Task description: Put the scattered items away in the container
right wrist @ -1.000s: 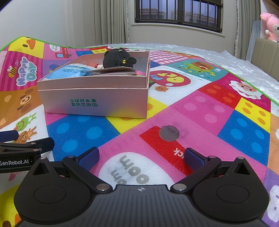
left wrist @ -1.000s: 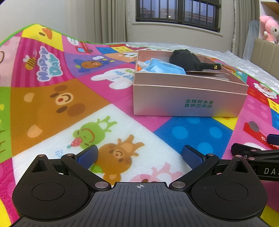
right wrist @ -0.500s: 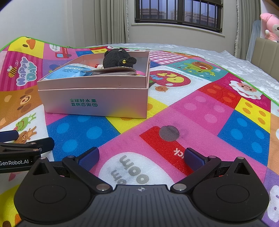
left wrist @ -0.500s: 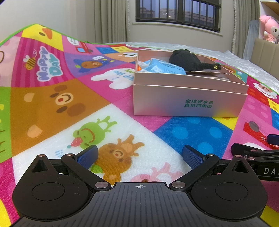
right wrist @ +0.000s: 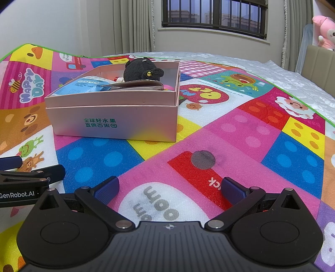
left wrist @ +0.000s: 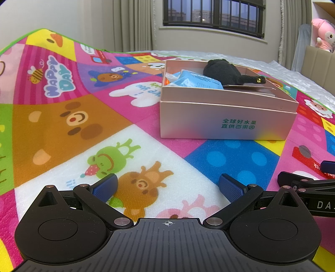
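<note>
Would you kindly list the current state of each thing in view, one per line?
Left tongs: open, empty, low over the mat.
Right tongs: open, empty.
Pink cardboard box: lidless, upright on the mat.
Black plush toy: lying inside the box.
Blue plastic packets: inside the box.
Colourful cartoon play mat: spread flat.

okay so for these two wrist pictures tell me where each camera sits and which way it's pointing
Left wrist view: sits low on the left gripper, looking forward over the play mat at the pink box, ahead and right; its own open fingers show, plus the right gripper's tip at the right edge.
Right wrist view: sits low on the right gripper, facing the same way, box ahead and left; its own open fingers show, plus the left gripper's tip at the left edge.
Shared: box, black plush toy, blue packet, mat, window.
</note>
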A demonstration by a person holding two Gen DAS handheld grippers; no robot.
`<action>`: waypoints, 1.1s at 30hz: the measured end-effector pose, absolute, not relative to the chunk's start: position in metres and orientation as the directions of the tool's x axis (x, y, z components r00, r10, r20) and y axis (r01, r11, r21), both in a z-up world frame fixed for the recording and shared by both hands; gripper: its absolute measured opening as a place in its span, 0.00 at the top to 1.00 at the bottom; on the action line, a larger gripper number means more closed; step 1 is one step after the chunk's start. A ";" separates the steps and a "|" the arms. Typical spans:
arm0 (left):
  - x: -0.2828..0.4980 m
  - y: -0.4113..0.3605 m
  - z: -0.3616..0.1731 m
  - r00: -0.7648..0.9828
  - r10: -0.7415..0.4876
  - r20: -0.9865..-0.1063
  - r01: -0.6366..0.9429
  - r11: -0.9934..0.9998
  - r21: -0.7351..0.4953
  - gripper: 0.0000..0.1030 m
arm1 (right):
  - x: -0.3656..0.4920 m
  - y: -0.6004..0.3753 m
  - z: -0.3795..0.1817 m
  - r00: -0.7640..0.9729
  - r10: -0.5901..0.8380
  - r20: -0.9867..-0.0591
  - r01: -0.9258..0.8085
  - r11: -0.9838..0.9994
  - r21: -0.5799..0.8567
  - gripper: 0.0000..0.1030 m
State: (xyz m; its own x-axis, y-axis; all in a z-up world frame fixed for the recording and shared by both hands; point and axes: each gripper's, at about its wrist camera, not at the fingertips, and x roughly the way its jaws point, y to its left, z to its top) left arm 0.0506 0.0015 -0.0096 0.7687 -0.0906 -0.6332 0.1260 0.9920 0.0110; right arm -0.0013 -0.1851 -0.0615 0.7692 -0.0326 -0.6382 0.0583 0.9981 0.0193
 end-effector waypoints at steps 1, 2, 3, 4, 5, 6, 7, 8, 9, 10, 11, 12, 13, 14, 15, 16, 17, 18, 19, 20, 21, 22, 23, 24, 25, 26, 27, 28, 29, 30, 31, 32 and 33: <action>0.051 0.002 -0.010 0.769 -0.091 -0.633 0.126 0.992 0.011 0.00 | -0.001 -0.185 -0.061 0.769 -0.033 -0.638 0.058 0.998 0.019 0.00; 0.051 0.002 -0.010 0.769 -0.091 -0.633 0.126 0.992 0.011 0.00 | -0.001 -0.185 -0.061 0.769 -0.033 -0.638 0.058 0.998 0.019 0.00; 0.051 0.002 -0.010 0.769 -0.091 -0.633 0.126 0.992 0.011 0.00 | -0.001 -0.185 -0.062 0.769 -0.033 -0.638 0.058 0.998 0.019 0.00; 0.051 0.002 -0.010 0.769 -0.091 -0.633 0.126 0.992 0.011 0.00 | -0.001 -0.185 -0.062 0.769 -0.033 -0.638 0.058 0.998 0.019 0.00; 0.051 0.001 -0.010 0.769 -0.091 -0.633 0.126 0.992 0.011 0.00 | -0.001 -0.185 -0.061 0.769 -0.033 -0.638 0.058 0.998 0.019 0.00; 0.051 0.001 -0.010 0.769 -0.091 -0.633 0.126 0.992 0.011 0.00 | -0.001 -0.185 -0.062 0.769 -0.033 -0.638 0.058 0.998 0.019 0.00; 0.051 0.002 -0.010 0.769 -0.091 -0.633 0.126 0.992 0.011 0.00 | -0.001 -0.185 -0.062 0.769 -0.033 -0.638 0.058 0.998 0.019 0.00; 0.051 0.002 -0.010 0.769 -0.091 -0.633 0.126 0.992 0.011 0.00 | -0.001 -0.185 -0.062 0.769 -0.033 -0.638 0.058 0.998 0.019 0.00; 0.051 0.002 -0.010 0.769 -0.091 -0.633 0.126 0.992 0.011 0.00 | -0.001 -0.185 -0.062 0.769 -0.033 -0.638 0.058 0.998 0.019 0.00; 0.051 0.002 -0.010 0.769 -0.091 -0.633 0.126 0.992 0.011 0.00 | -0.001 -0.185 -0.062 0.769 -0.033 -0.638 0.058 0.998 0.019 0.00; 0.051 0.002 -0.010 0.769 -0.091 -0.633 0.126 0.992 0.011 0.00 | -0.001 -0.185 -0.061 0.769 -0.033 -0.638 0.058 0.998 0.019 0.00; 0.051 0.002 -0.010 0.769 -0.091 -0.633 0.126 0.992 0.011 0.00 | -0.001 -0.185 -0.061 0.769 -0.033 -0.638 0.058 0.998 0.019 0.00; 0.051 0.002 -0.010 0.769 -0.091 -0.633 0.126 0.992 0.011 0.00 | -0.001 -0.185 -0.061 0.769 -0.033 -0.638 0.058 0.998 0.019 0.00; 0.051 0.002 -0.010 0.769 -0.091 -0.633 0.126 0.992 0.011 0.00 | -0.001 -0.185 -0.061 0.769 -0.033 -0.638 0.058 0.998 0.019 0.00; 0.051 0.002 -0.010 0.769 -0.091 -0.633 0.126 0.992 0.011 0.00 | -0.001 -0.185 -0.061 0.769 -0.033 -0.638 0.058 0.998 0.019 0.00; 0.051 0.002 -0.010 0.769 -0.091 -0.633 0.126 0.992 0.011 0.00 | -0.001 -0.185 -0.061 0.769 -0.033 -0.638 0.058 0.998 0.019 0.00; 0.051 0.002 -0.010 0.769 -0.091 -0.633 0.126 0.992 0.011 0.00 | -0.001 -0.185 -0.061 0.769 -0.033 -0.638 0.058 0.998 0.019 0.00; 0.051 0.001 -0.010 0.769 -0.089 -0.633 0.126 0.992 0.013 0.00 | -0.001 -0.185 -0.061 0.769 -0.033 -0.638 0.058 0.998 0.019 0.00; 0.051 0.001 -0.009 0.769 -0.088 -0.633 0.126 0.992 0.015 0.00 | -0.001 -0.185 -0.061 0.769 -0.033 -0.638 0.058 0.998 0.019 0.00; 0.051 0.001 -0.009 0.768 -0.085 -0.634 0.126 0.992 0.020 0.00 | -0.001 -0.185 -0.061 0.769 -0.033 -0.638 0.058 0.998 0.019 0.00; 0.050 0.001 -0.009 0.771 -0.084 -0.631 0.126 0.992 0.022 0.00 | -0.001 -0.185 -0.061 0.769 -0.033 -0.638 0.058 0.998 0.019 0.00; 0.050 0.002 -0.009 0.773 -0.086 -0.629 0.126 0.992 0.018 0.00 | -0.001 -0.185 -0.061 0.769 -0.033 -0.638 0.058 0.998 0.019 0.00; 0.051 0.004 -0.009 0.770 -0.091 -0.632 0.126 0.992 0.010 0.00 | -0.001 -0.185 -0.061 0.769 -0.033 -0.638 0.058 0.998 0.019 0.00; 0.051 0.003 -0.009 0.768 -0.090 -0.634 0.126 0.992 0.011 0.00 | -0.001 -0.185 -0.061 0.769 -0.032 -0.638 0.058 0.998 0.019 0.00; 0.051 0.001 -0.009 0.769 -0.084 -0.634 0.126 0.992 0.021 0.00 | -0.001 -0.186 -0.061 0.769 -0.032 -0.638 0.058 0.998 0.020 0.00; 0.051 0.000 -0.009 0.770 -0.078 -0.633 0.126 0.991 0.032 0.00 | -0.001 -0.186 -0.062 0.769 -0.033 -0.638 0.058 0.998 0.019 0.00; 0.051 -0.001 -0.009 0.772 -0.076 -0.632 0.127 0.991 0.037 0.00 | -0.001 -0.185 -0.062 0.769 -0.033 -0.638 0.058 0.998 0.019 0.00; 0.052 0.000 -0.009 0.770 -0.079 -0.633 0.128 0.991 0.031 0.00 | -0.001 -0.185 -0.062 0.769 -0.033 -0.638 0.058 0.998 0.019 0.00; 0.051 0.001 -0.009 0.772 -0.085 -0.630 0.128 0.992 0.022 0.00 | -0.001 -0.186 -0.062 0.769 -0.033 -0.638 0.058 0.998 0.019 0.00; 0.050 0.002 -0.009 0.773 -0.091 -0.628 0.128 0.992 0.014 0.00 | -0.002 -0.185 -0.062 0.770 -0.032 -0.638 0.058 0.998 0.020 0.00; 0.050 0.004 -0.008 0.770 -0.096 -0.630 0.133 0.991 0.011 0.00 | -0.002 -0.186 -0.062 0.770 -0.031 -0.638 0.058 0.998 0.020 0.00; 0.049 0.006 -0.007 0.765 -0.104 -0.636 0.142 0.990 0.008 0.00 | -0.001 -0.185 -0.062 0.769 -0.032 -0.638 0.058 0.998 0.020 0.00; 0.048 0.007 -0.006 0.759 -0.118 -0.641 0.151 0.989 -0.003 0.00 | -0.001 -0.185 -0.062 0.769 -0.032 -0.638 0.058 0.998 0.020 0.00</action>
State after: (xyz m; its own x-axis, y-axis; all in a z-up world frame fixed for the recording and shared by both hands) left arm 0.0482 0.0072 -0.0065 0.7587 -0.1176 -0.6407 0.1509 0.9885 -0.0027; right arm -0.0015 -0.1853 -0.0616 0.7694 -0.0323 -0.6380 0.0580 0.9981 0.0195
